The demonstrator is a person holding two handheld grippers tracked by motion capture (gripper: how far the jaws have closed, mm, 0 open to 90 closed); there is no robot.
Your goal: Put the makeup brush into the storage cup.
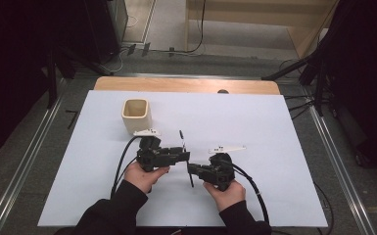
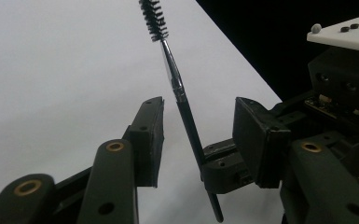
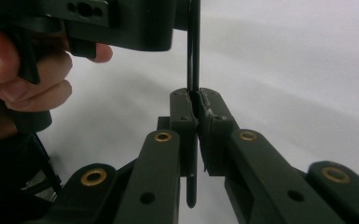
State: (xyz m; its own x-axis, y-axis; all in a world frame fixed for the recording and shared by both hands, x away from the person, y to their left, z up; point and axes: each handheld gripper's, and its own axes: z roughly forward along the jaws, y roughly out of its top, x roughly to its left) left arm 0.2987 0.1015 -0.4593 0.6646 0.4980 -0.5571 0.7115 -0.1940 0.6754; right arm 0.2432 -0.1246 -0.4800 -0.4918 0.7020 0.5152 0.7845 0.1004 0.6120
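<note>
Two dark sleeves are seen coming in from the near edge of the white table (image 1: 274,127), each ending in a hand wrapped around a gripper. On the left, the left hand (image 1: 144,176) is held low with its knuckles toward the camera, and the left gripper (image 1: 185,155) is pointed rightward; its jaws are spread apart, with the thin brush (image 2: 186,116) standing between them, untouched by either pad. On the right, the right hand (image 1: 226,192) is tilted inward, and the right gripper (image 1: 192,169) is aimed left, its jaws clamped tight on the brush handle near its lower end. One brush is counted, held slightly tilted above the middle of the table, bristles uppermost. One cream cup (image 1: 135,115) is seen standing upright, well apart toward the far left. Two grippers, two hands, one cup, one brush.
</note>
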